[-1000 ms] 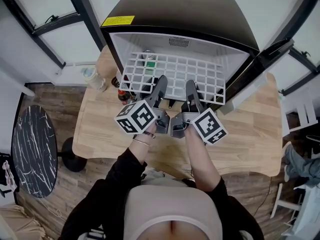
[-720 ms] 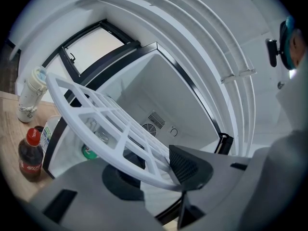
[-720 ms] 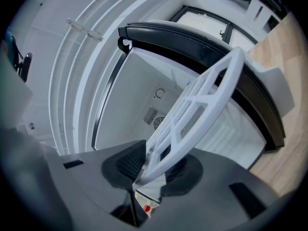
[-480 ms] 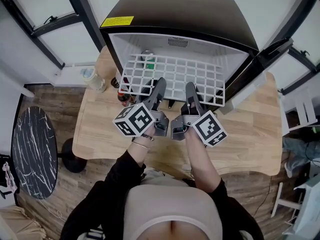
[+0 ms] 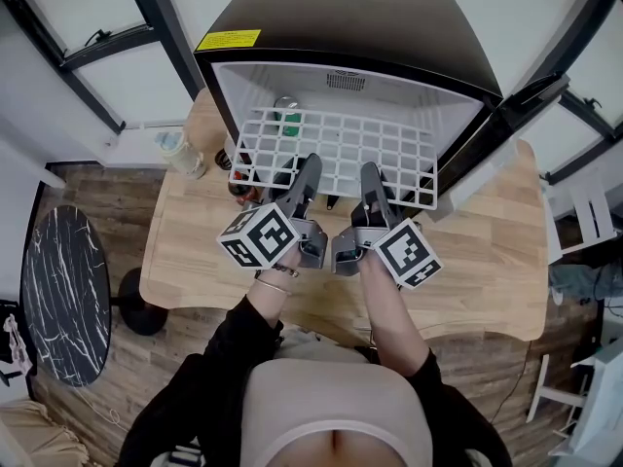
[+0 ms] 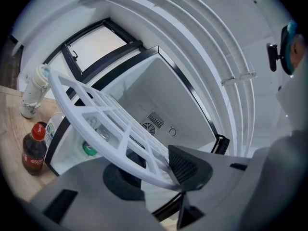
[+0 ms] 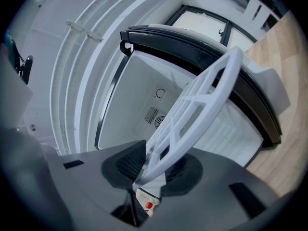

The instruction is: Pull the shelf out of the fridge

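Note:
A white grid shelf point(image 5: 336, 144) sticks out level from the open black mini fridge point(image 5: 360, 27) on the wooden table point(image 5: 487, 261). My left gripper point(image 5: 310, 171) is shut on the shelf's front edge, left of the middle. In the left gripper view the shelf's rim point(image 6: 96, 114) lies pinched between the pads of that gripper point(image 6: 159, 170). My right gripper point(image 5: 372, 175) holds the same edge just to the right. The right gripper view shows the shelf point(image 7: 202, 100) clamped in that gripper point(image 7: 154, 165).
A cola bottle point(image 5: 237, 185) stands at the fridge's left front corner, under the shelf's corner, and a pale plastic bottle point(image 5: 180, 152) stands further left. A green can point(image 5: 290, 117) sits inside the fridge. The fridge door point(image 5: 506, 115) hangs open at the right. A round marble table point(image 5: 63, 290) stands at lower left.
The shelf has slid a little further out of the fridge toward me, with both grippers still on its front edge.

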The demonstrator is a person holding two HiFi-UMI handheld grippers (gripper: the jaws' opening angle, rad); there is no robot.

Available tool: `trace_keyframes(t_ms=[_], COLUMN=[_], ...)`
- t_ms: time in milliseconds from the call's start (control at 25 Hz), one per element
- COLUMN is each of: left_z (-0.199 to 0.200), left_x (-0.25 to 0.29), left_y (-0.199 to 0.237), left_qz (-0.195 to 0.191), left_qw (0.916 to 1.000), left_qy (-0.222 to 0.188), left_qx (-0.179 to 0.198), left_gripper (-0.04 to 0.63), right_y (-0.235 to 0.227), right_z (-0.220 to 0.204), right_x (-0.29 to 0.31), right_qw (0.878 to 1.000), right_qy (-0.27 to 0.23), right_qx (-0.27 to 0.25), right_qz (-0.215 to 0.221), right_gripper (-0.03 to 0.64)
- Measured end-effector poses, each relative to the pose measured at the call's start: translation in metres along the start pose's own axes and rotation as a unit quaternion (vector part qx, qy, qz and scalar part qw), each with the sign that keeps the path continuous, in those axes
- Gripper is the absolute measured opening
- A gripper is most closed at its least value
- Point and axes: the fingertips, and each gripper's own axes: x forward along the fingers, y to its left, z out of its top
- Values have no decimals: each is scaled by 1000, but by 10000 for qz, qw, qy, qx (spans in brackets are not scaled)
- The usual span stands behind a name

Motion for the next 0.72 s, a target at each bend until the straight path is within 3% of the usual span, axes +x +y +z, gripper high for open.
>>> trace_keyframes(t_ms=[720], left_z=[-3], left_x=[-11], left_y=[-4], left_qz=[15], left_qw=[10000], left_qy=[31], left_qx=[-16], left_gripper=[152], right_y=[3], right_z=[-3], right_x=[-10], right_qw=[10000], right_qy=[-19], right_qx=[10], right_qz=[-24], right_gripper=[110])
